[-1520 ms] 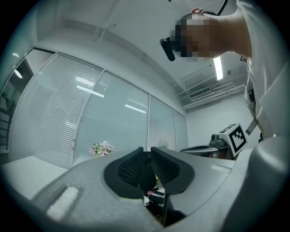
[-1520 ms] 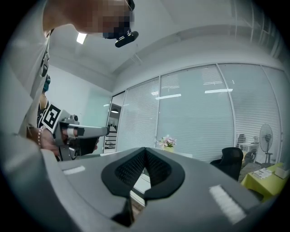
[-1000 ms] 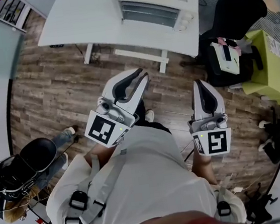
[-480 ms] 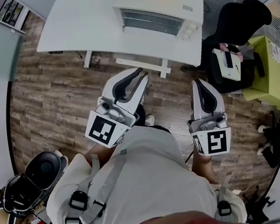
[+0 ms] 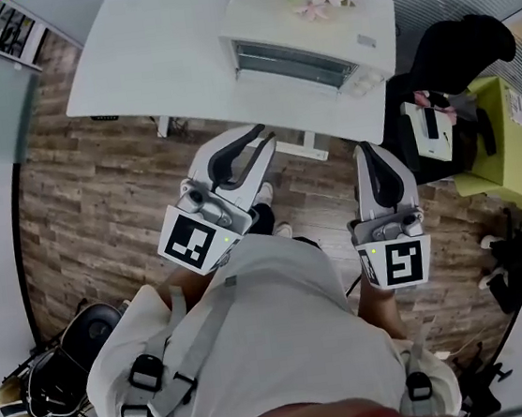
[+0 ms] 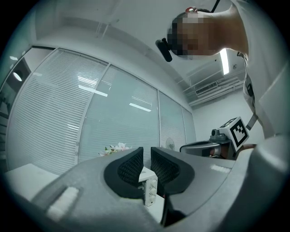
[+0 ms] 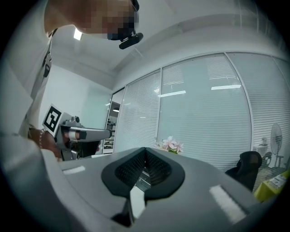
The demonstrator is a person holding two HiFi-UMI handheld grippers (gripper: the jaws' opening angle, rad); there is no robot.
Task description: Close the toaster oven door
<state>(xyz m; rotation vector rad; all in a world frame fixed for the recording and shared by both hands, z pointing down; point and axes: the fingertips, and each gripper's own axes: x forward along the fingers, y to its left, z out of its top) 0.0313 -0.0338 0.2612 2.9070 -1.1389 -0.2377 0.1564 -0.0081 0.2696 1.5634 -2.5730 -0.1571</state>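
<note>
The toaster oven (image 5: 299, 19) is sitting on the white desk (image 5: 157, 55) ahead of me, well apart from both grippers, its glass door (image 5: 292, 57) appearing flush with the front. Only the head view is showing it whole. My left gripper (image 6: 146, 156) view is catching just its knobs (image 6: 152, 190) through the narrow gap between parted jaws. My right gripper (image 7: 145, 154) is pressing its jaws together on nothing, with flowers (image 7: 171, 144) showing beyond.

No legible text or numbers.
</note>
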